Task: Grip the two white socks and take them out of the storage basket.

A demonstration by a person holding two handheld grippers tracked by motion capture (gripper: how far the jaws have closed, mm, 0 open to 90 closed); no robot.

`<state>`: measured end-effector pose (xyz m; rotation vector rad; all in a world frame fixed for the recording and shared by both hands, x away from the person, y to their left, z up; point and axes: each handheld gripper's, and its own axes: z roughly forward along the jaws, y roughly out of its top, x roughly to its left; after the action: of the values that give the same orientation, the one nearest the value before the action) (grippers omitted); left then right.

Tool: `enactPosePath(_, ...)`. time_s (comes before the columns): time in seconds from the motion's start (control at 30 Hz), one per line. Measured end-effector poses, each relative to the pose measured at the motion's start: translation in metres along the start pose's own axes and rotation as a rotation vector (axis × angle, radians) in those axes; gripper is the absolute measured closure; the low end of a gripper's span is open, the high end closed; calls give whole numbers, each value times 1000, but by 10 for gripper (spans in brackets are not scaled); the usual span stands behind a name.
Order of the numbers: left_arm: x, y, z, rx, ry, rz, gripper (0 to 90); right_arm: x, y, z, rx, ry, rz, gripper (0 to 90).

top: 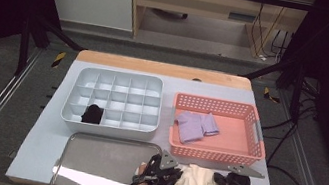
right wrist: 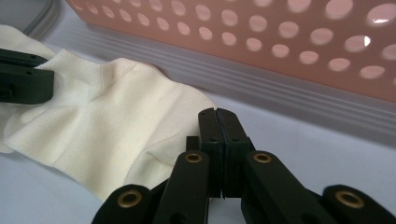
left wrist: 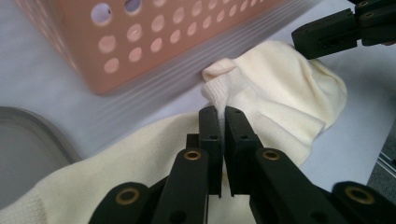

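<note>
A cream sock (top: 196,179) lies crumpled on the table's front edge, just in front of the pink basket (top: 213,154). My left gripper (top: 174,176) is at its left part, shut on a pinched fold of the sock (left wrist: 280,84), which rises thinly between the jaws (left wrist: 221,113). At the sock's right end my right gripper (top: 219,178) has its jaws pressed together (right wrist: 218,114), with no cloth seen between them. The sock (right wrist: 107,112) spreads to their left. In the right gripper view the left gripper (right wrist: 49,84) rests on the sock farther off.
The pink perforated basket (left wrist: 154,42) (right wrist: 280,37) holds two purple socks (top: 195,125). A grey divided organizer (top: 111,126) at the back left has a black sock (top: 92,113) in one front compartment. A metal tray (top: 100,163) lies front left.
</note>
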<state>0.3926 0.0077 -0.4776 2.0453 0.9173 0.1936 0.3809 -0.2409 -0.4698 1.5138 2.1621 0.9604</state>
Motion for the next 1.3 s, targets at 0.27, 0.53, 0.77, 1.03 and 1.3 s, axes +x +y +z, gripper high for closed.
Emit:
enactPosePath(0.27, 1, 8, -24, -45, -40, -10, 862, 4, 6, -18, -73, 10, 8, 900)
enactPosePath(0.53, 24, 12, -61, -31, -23, 14, 860, 22, 17, -32, -139, 61, -30, 890)
enactPosePath(0.77, 28, 3, -50, 10, -11, 6, 856, 28, 16, 12, -88, 128, -7, 732)
enactPosePath(1.03, 28, -3, -46, 16, 0, 16, 857, 36, 13, 25, -14, 96, -51, 879)
enactPosePath(1.3, 41, -2, -74, -23, 2, 1, 858, 48, 23, -12, -148, 143, -68, 885)
